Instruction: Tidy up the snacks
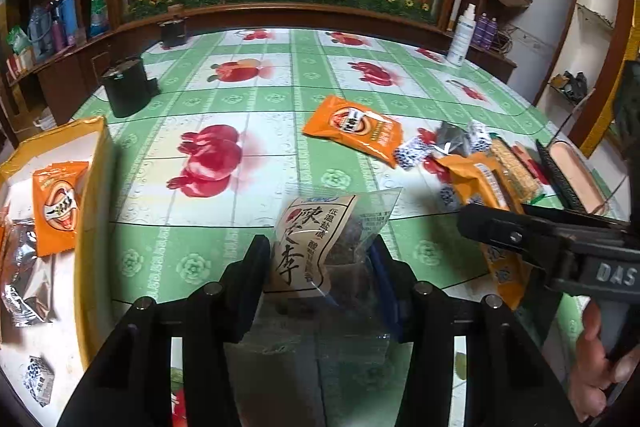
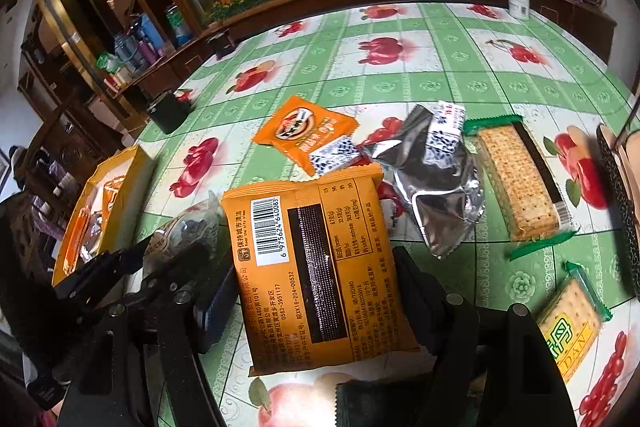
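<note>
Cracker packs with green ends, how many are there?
2. One cracker pack lies right of the silver bag; the second sits nearer, lower right. The yellow box may hide more.

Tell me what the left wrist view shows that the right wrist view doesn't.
Left only: the clear plum packet's printed front, between the left gripper's closing jaws. Right only: the orange wrapper's barcoded back, between the right gripper's fingers, and two green-edged cracker packs. Both: the yellow tray and an orange round-logo packet.
</note>
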`<move>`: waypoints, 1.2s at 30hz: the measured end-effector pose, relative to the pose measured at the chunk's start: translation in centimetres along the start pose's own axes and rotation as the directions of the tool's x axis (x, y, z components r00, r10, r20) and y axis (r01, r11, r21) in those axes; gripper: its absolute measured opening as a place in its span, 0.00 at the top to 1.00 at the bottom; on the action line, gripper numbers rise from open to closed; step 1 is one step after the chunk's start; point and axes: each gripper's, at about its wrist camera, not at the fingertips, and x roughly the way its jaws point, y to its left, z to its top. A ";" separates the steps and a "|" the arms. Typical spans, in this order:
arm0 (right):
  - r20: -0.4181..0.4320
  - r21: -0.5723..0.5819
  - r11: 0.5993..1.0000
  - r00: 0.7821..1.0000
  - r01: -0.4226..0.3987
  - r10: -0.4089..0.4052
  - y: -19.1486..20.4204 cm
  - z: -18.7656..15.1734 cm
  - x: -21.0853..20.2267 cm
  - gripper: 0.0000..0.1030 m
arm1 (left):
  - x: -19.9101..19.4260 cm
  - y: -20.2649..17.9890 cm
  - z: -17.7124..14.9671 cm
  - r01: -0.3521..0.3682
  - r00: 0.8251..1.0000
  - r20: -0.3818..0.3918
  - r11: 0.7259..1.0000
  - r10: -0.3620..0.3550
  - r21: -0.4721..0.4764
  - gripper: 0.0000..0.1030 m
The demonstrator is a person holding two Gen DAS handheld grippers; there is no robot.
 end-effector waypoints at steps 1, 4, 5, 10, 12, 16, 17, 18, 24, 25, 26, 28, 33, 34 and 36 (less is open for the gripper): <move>-0.001 0.007 1.000 1.000 -0.003 0.003 -0.2 0.0 0.0 0.25 | 0.0 0.0 0.0 0.003 1.000 0.000 1.000 -0.003 -0.001 0.53; -0.008 0.028 1.000 1.000 -0.002 0.002 -0.6 0.0 0.1 0.25 | -0.2 0.1 0.1 0.009 1.000 0.006 1.000 -0.009 -0.009 0.54; -0.009 0.031 1.000 1.000 -0.003 0.003 -0.7 0.0 0.1 0.25 | -0.4 0.1 0.1 0.006 1.000 0.012 1.000 -0.006 -0.010 0.55; -0.017 0.032 1.000 1.000 -0.001 0.001 -0.7 -0.1 0.4 0.25 | -0.4 0.4 0.3 -0.005 1.000 0.023 1.000 0.006 -0.026 0.55; -0.026 0.041 0.999 1.000 0.000 0.001 -0.9 -0.2 0.7 0.25 | -0.4 0.4 0.4 -0.004 1.000 0.023 1.000 0.004 -0.030 0.55; -0.034 0.054 0.999 0.999 0.001 0.001 -1.3 -0.3 0.8 0.25 | -0.3 0.2 0.5 -0.003 1.000 0.026 1.000 0.004 -0.022 0.56; -0.032 0.058 0.998 0.999 -0.004 0.005 -1.4 -0.3 0.7 0.25 | -0.2 0.1 0.5 -0.006 1.000 0.026 1.000 0.006 -0.019 0.56; -0.027 0.062 0.998 1.000 -0.009 0.011 -1.4 -0.2 0.5 0.25 | -0.2 0.1 0.5 -0.007 1.000 0.027 1.000 0.008 -0.017 0.56; -0.012 0.064 0.998 1.000 -0.020 0.021 -1.3 -0.1 0.0 0.25 | -0.2 0.1 0.4 -0.007 1.000 0.027 1.000 0.008 -0.016 0.56; -0.010 0.064 0.998 1.000 -0.025 0.025 -1.2 -0.1 -0.1 0.25 | -0.3 0.1 0.4 -0.007 1.000 0.027 1.000 0.007 -0.016 0.56; -0.006 0.065 0.998 1.000 -0.028 0.029 -1.1 -0.1 -0.2 0.25 | -0.2 0.1 0.5 -0.004 1.000 0.028 1.000 0.004 -0.017 0.56; 0.002 0.060 0.998 0.999 -0.034 0.034 -0.9 -0.2 -0.5 0.25 | -0.2 0.1 0.5 -0.002 1.000 0.028 1.000 0.003 -0.016 0.56; 0.007 0.047 0.998 0.999 -0.040 0.040 -0.4 -0.4 -0.7 0.25 | -0.2 0.1 0.5 -0.004 1.000 0.030 1.000 0.004 -0.013 0.56; 0.011 0.045 0.998 0.999 -0.040 0.039 -0.3 -0.4 -0.7 0.25 | -0.2 0.1 0.5 -0.004 1.000 0.030 1.000 0.004 -0.011 0.56; 0.019 0.040 0.999 0.999 -0.029 0.028 -0.3 -0.4 -0.8 0.25 | -0.2 0.1 0.5 -0.003 1.000 0.031 1.000 0.003 -0.008 0.56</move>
